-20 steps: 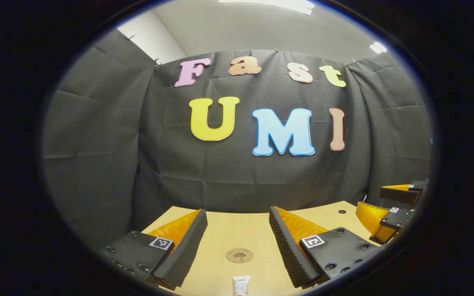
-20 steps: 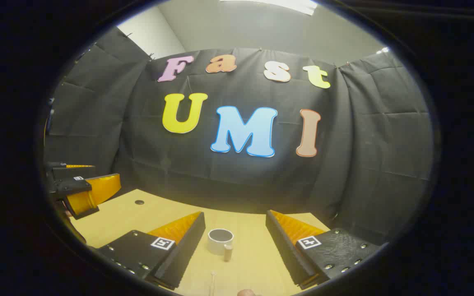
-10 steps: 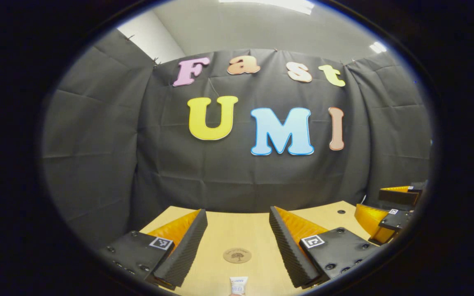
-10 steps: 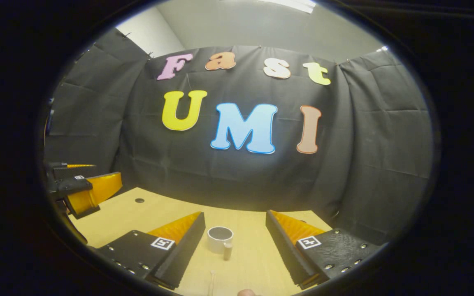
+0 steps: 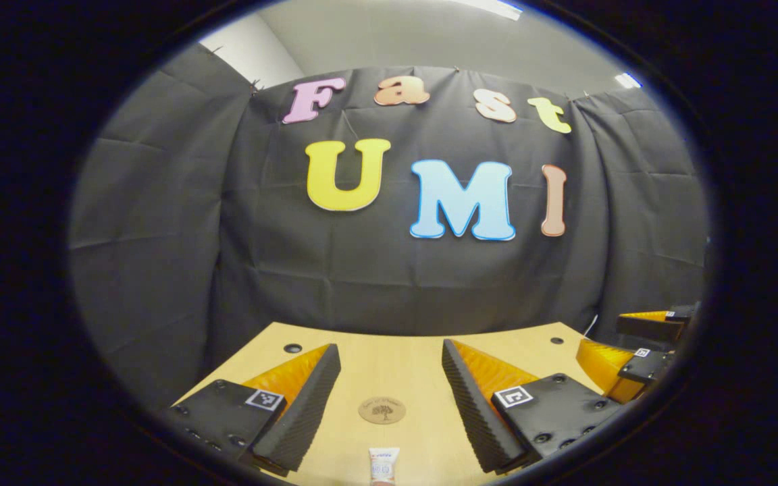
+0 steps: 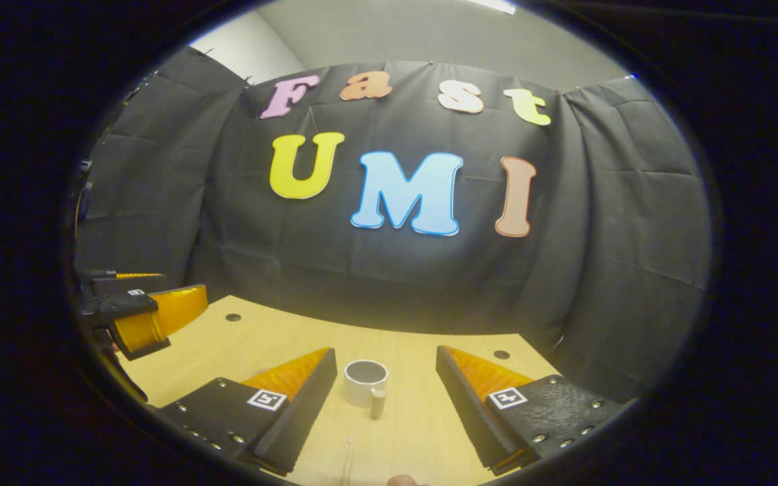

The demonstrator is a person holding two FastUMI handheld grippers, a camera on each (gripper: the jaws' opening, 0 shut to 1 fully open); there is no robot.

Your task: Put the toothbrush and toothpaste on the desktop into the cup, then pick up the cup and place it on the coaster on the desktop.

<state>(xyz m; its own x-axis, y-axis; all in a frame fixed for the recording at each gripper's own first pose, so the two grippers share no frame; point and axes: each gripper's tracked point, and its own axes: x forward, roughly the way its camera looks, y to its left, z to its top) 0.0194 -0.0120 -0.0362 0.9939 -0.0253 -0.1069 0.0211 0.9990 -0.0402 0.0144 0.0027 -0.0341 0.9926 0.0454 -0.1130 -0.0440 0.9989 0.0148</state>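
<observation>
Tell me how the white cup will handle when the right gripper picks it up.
The cup looks rigid and smooth-walled, so it may slip under a light squeeze. It stands upright on the desktop and seems wide for its height, so tipping looks unlikely. Its handle faces the right gripper, which may hinder the grasp.

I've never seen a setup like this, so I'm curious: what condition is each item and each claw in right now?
Left claw: open, holding nothing.
Right claw: open, holding nothing.
Cup: upright on the desk, empty.
Toothpaste: lying on the desk, not in the cup.
Toothbrush: lying on the desk.
Coaster: flat, nothing on it.
</observation>
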